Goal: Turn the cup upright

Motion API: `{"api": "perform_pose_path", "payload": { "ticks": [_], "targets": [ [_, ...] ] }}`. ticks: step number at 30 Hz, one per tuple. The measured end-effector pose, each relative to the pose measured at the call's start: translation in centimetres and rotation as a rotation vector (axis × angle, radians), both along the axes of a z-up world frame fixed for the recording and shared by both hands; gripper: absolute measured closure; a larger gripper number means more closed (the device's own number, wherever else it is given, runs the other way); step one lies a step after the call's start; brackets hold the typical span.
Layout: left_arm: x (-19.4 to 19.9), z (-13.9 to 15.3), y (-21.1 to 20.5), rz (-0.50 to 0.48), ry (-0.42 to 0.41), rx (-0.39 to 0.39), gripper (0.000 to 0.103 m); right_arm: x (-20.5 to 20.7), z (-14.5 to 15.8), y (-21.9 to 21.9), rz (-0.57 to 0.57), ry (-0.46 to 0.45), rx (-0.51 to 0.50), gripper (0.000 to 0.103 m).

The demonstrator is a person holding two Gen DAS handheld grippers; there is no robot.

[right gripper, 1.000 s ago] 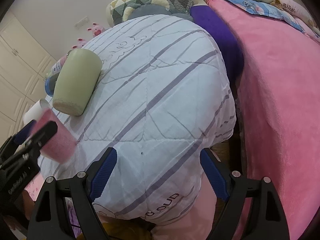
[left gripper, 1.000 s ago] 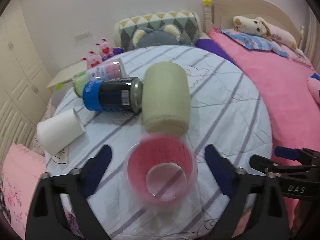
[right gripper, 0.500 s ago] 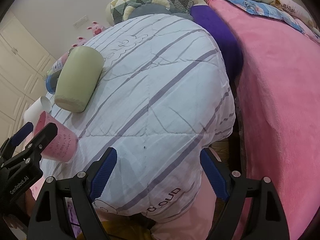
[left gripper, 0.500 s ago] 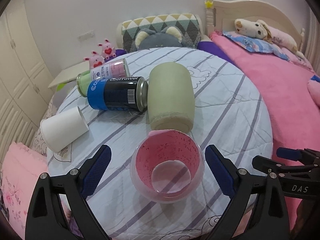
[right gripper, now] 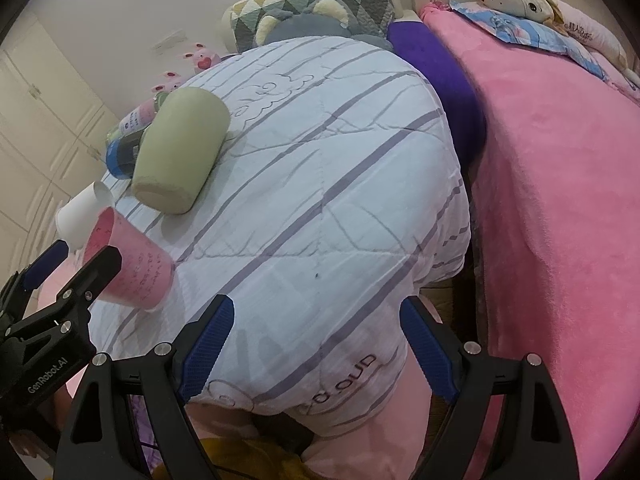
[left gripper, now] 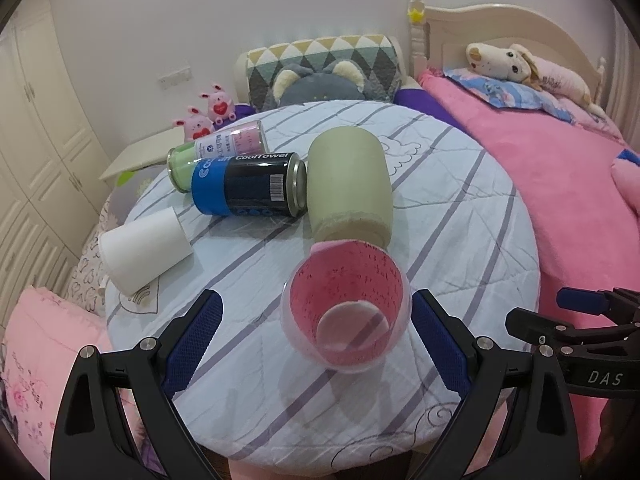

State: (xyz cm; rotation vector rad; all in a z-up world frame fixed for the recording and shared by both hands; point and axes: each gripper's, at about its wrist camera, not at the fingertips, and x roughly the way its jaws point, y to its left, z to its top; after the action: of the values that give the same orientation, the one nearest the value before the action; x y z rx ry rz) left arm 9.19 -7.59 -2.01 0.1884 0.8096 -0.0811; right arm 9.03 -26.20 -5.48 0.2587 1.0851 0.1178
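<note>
A pink cup in a clear shell (left gripper: 346, 310) stands mouth up on the striped cloth of the round table (left gripper: 460, 240); it also shows in the right wrist view (right gripper: 132, 268). My left gripper (left gripper: 316, 340) is open, its blue pads on either side of the cup with a gap on both sides. My right gripper (right gripper: 316, 344) is open and empty above the table's near edge, to the right of the cup. A green cup (left gripper: 348, 184) and a white cup (left gripper: 144, 250) lie on their sides.
A blue and black can (left gripper: 248, 190) and a clear jar (left gripper: 218, 152) lie behind the cups. A pink bed (right gripper: 560, 160) runs along the right. Pillows and plush toys sit behind the table. White cabinets stand at the left.
The pink cup was blurred and moving between the left pads; now it stands still on the cloth. The left gripper has drawn back a little. The right gripper has hardly moved.
</note>
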Motion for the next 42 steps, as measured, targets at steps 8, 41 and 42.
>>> {"api": "perform_pose_path", "payload": {
  "ticks": [8, 41, 42],
  "targets": [
    [-1.9, 0.8, 1.4, -0.002, -0.030, -0.026, 0.007, -1.8, 0.9, 1.7, 0.021, -0.014, -0.029, 0.017],
    [-10.3, 0.2, 5.1, 0.002, -0.277, -0.109, 0.002, -10.4, 4.8, 6.6, -0.003, -0.493, -0.179, 0.017],
    [-10.5, 0.2, 5.1, 0.002, -0.289, -0.114, 0.002, -10.4, 4.8, 6.6, -0.007, -0.517, -0.183, 0.017]
  ]
}}
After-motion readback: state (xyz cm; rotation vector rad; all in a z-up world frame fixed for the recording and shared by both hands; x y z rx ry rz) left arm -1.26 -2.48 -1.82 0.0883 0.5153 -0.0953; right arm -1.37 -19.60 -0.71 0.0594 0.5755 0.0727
